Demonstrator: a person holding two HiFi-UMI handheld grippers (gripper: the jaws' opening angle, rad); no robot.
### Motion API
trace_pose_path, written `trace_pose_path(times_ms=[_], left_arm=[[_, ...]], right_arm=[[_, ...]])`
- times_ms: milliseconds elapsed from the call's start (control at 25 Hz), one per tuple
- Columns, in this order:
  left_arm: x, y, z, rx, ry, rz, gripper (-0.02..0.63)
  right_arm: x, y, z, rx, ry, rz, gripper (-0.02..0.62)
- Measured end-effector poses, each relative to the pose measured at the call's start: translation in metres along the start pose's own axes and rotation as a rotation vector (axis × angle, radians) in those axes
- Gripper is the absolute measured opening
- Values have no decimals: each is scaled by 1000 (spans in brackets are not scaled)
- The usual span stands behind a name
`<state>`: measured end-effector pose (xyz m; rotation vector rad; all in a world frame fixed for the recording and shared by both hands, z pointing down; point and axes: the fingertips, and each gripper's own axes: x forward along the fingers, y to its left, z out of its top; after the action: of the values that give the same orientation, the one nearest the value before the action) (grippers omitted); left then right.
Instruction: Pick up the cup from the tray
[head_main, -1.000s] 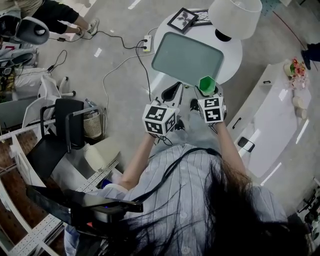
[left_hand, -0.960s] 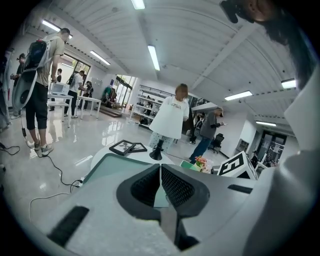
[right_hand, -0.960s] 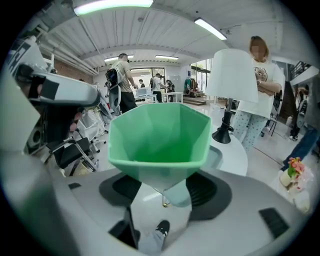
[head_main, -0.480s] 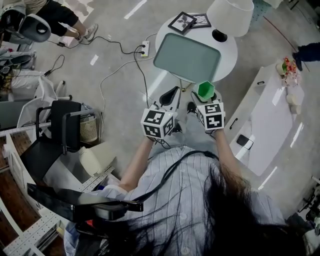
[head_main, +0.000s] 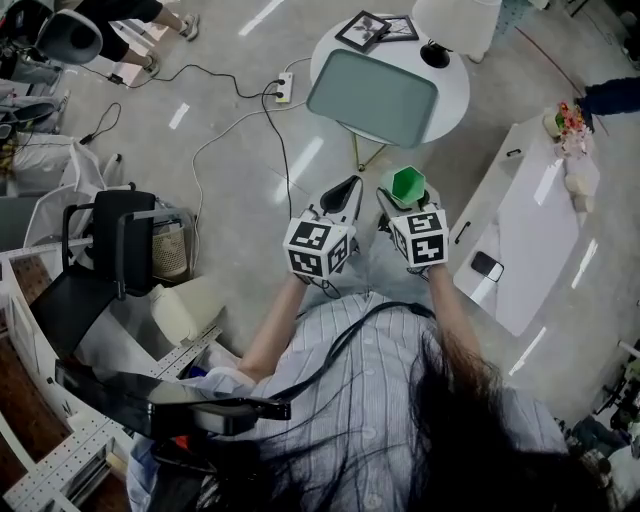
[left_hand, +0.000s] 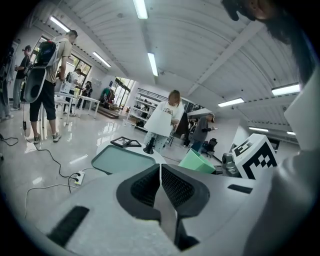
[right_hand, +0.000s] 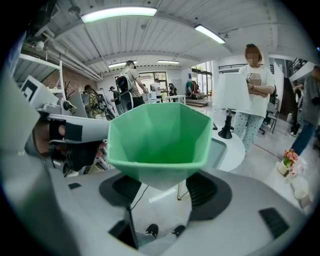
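Gripping the green cup low on its tapered body, the right gripper is seen with its jaws closed on the lower facets, the wide mouth standing clear above the pads. The cup is held in the air just in front of the person, over bare floor. It is well apart from the tray, which lies with nothing on it on the round white table. The pick-up is judged done.

The left gripper is held beside the right one, its jaws pressed together with nothing between them.

Handling, as judged:
- The cup looks like thin moulded plastic, so it is expected to be light, fairly stiff and not fragile.
- The faceted walls look smooth, so some slipperiness is assumed.
- Because of the taper, a hold low down could let the cup ride up and out of the pads if it is squeezed hard.
- Flat opposite facets are the better surfaces to be clamped, with moderate force, so the wall is not flexed.
- No contents can be seen inside.

A lamp and picture frames are left on the table beyond the tray.
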<state>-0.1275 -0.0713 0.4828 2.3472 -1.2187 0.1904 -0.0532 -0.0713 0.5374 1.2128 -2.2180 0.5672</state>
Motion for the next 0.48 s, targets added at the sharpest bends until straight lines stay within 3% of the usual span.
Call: trace_pose_path(times_ms=[480], left_arm=[[-12, -20, -8, -13, -3, 0, 15]], right_arm=[[-24, 12, -8, -29, 12, 35, 265]])
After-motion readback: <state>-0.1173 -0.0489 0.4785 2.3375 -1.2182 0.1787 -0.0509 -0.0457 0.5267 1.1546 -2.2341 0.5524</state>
